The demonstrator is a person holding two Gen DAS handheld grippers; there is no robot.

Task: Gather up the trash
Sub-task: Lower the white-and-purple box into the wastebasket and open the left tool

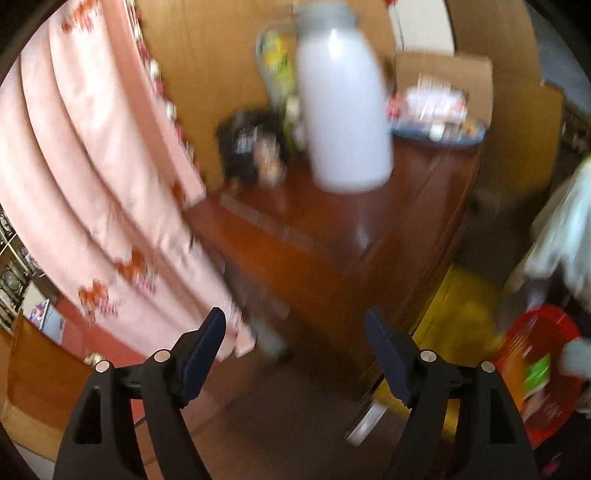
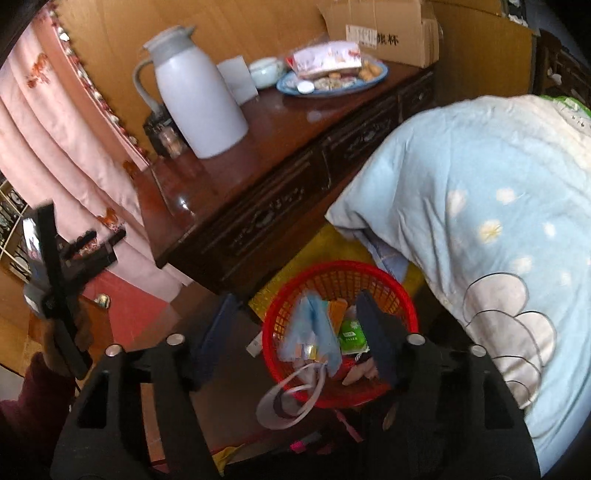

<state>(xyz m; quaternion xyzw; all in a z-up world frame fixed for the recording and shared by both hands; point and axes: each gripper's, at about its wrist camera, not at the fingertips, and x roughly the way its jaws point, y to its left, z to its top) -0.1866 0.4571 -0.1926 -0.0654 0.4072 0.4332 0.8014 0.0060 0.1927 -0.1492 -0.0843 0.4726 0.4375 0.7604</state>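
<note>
My left gripper (image 1: 295, 325) stands with its fingers apart and nothing between them, pointed at the front edge of the dark wooden table (image 1: 332, 236); that view is badly blurred. A pink curtain (image 2: 55, 122) hangs past the table's left end. Near the table's left end stands a white jug (image 2: 195, 99), and toward the far right corner lies a blue plate (image 2: 376, 79) heaped with snacks, a cardboard box (image 2: 391, 33) behind it. My right gripper (image 2: 295, 314) is spread too, clamping nothing. Between its fingers, on the floor below the table's front edge, sits the red basket (image 2: 291, 284) with a blue face mask (image 2: 314, 325), a green packet (image 2: 351, 334) and other wrappers inside. A pale blue quilt (image 2: 480, 221) bulges at the right.
</note>
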